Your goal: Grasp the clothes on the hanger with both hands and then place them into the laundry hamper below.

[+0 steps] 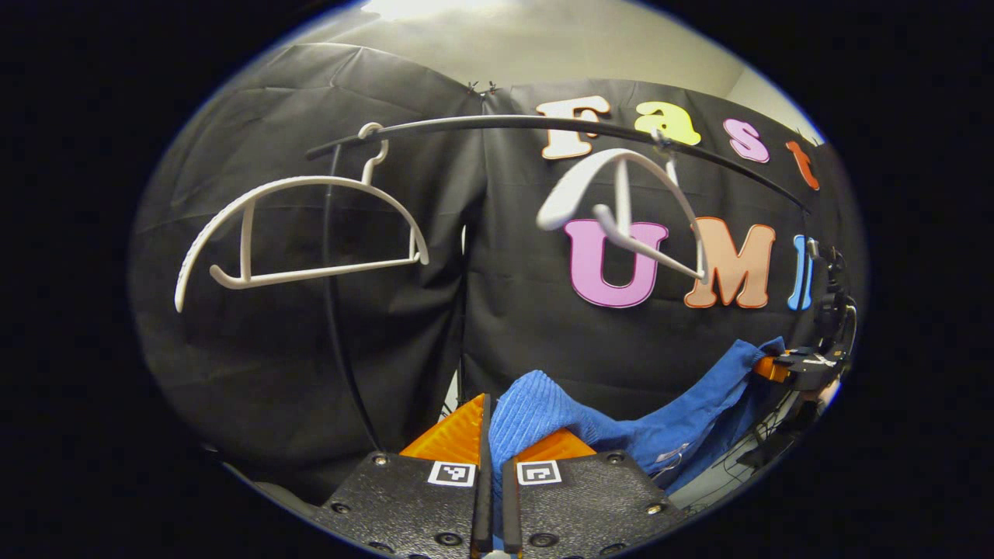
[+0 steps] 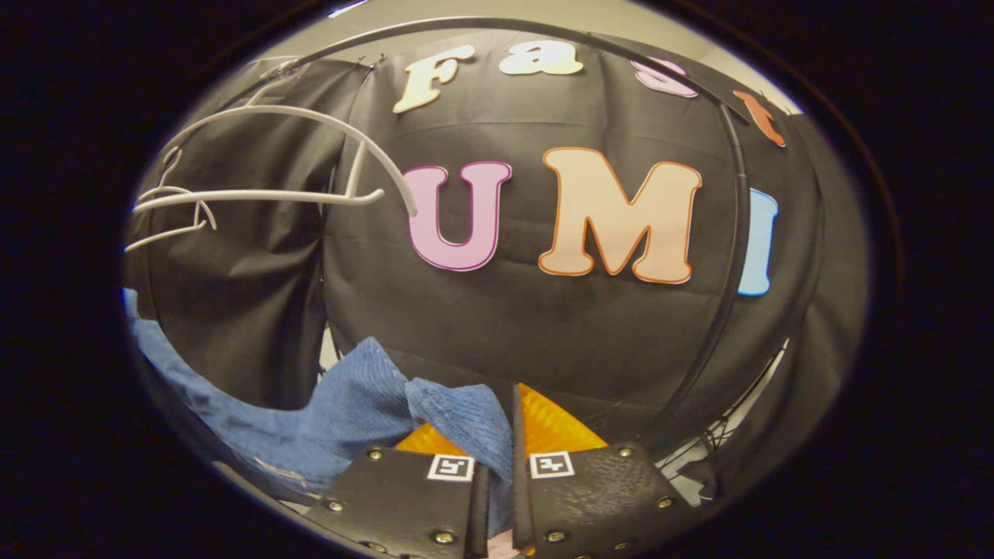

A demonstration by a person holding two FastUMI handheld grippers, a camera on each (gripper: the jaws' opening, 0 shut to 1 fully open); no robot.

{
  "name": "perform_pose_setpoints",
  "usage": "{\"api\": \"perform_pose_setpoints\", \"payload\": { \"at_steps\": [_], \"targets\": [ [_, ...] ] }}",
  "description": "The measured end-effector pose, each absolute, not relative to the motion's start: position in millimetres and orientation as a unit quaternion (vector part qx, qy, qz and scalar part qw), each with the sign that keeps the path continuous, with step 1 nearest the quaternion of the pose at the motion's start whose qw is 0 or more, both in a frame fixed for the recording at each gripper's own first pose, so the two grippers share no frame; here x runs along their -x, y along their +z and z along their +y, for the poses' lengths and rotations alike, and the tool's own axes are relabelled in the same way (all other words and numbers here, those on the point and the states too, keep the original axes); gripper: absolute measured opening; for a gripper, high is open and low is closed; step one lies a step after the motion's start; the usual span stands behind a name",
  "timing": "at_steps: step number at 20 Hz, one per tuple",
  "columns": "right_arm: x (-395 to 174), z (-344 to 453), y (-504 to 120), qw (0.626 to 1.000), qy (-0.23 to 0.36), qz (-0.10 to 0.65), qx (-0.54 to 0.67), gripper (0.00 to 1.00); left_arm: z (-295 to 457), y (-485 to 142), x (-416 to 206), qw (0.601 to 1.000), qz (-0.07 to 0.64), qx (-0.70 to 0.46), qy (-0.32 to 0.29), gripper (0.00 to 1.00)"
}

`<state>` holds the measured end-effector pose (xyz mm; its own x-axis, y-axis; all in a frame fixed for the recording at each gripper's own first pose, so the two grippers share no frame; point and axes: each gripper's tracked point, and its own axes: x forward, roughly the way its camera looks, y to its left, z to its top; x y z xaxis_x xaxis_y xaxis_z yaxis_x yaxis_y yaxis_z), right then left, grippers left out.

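A blue ribbed garment (image 1: 590, 423) hangs slack between my two grippers, off the hangers. My left gripper (image 1: 491, 423) is shut on one end of it, the cloth bunching over the right finger. Across the left gripper view the cloth runs to the other gripper (image 1: 804, 365) at the far right. In the right gripper view my right gripper (image 2: 509, 419) is shut on the garment's other end (image 2: 365, 396), which trails away to the lower left. Two bare white hangers (image 1: 299, 229) (image 1: 621, 206) hang from the dark curved rail (image 1: 543, 124). The hamper is hidden.
The rail's upright pole (image 1: 335, 310) stands left of my left gripper. In the right gripper view a curved dark pole (image 2: 730, 256) runs down the right side, and white hangers (image 2: 272, 175) sit upper left. Black cloth walls close the back.
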<state>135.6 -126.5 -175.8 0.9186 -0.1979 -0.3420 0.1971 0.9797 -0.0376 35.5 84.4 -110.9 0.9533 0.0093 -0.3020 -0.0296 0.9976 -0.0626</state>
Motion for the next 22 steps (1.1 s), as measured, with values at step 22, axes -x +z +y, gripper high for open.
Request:
{"api": "perform_pose_setpoints", "payload": {
  "at_steps": [22],
  "targets": [
    [-94,-87,-36,0.994,-0.04,0.086,-0.052,0.13,-137,-37,-85,0.964,0.057,0.066,-0.252,0.06]
  ]
}}
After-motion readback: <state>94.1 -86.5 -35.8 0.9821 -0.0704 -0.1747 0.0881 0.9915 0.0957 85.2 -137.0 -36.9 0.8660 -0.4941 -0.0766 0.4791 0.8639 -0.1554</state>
